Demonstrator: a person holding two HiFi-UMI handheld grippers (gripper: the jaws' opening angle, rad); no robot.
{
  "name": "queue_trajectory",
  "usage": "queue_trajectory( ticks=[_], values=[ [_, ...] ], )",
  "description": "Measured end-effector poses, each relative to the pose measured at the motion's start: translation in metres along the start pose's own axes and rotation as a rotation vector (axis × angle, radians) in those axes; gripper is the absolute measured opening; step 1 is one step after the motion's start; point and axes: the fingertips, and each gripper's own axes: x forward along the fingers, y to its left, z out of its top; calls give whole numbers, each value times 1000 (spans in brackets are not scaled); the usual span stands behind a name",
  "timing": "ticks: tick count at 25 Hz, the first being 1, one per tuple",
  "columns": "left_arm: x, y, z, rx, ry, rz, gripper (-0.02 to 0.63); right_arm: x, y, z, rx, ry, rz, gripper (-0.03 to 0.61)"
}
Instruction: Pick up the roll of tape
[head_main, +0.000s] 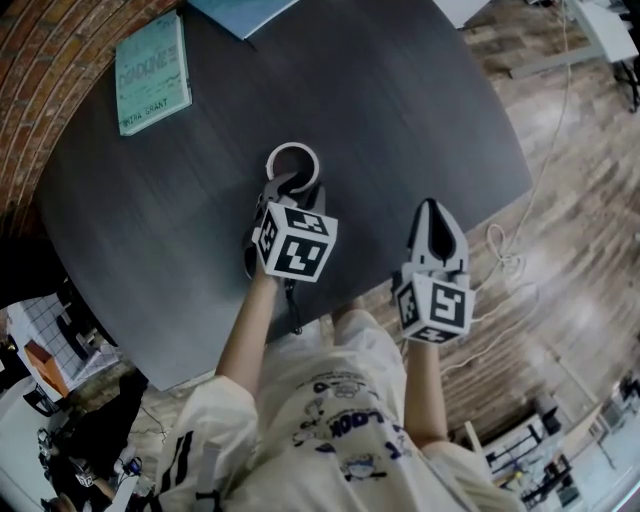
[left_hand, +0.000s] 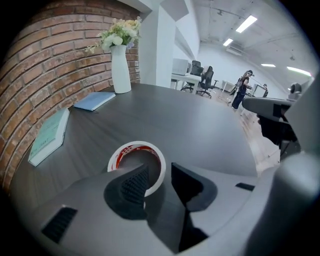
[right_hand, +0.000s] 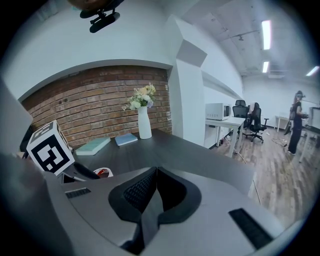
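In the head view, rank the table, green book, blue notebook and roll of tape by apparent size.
1. table
2. green book
3. roll of tape
The blue notebook is cut off at the top edge, so unranked.

A teal book (head_main: 152, 75) lies upper left on the dark table (head_main: 400, 110), with a blue notebook (head_main: 240, 12) at the top edge. A white cable (head_main: 505, 252) loops on the wooden floor (head_main: 590, 200) at right.

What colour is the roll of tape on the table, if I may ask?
The roll of tape is white, red inside; clearest in the left gripper view.
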Motion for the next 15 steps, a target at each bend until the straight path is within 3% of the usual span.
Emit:
queue_trajectory(
  ticks=[15],
  values=[
    [13, -3, -9, 74, 119, -5, 109, 2, -4, -11, 1, 31, -36, 5]
  ],
)
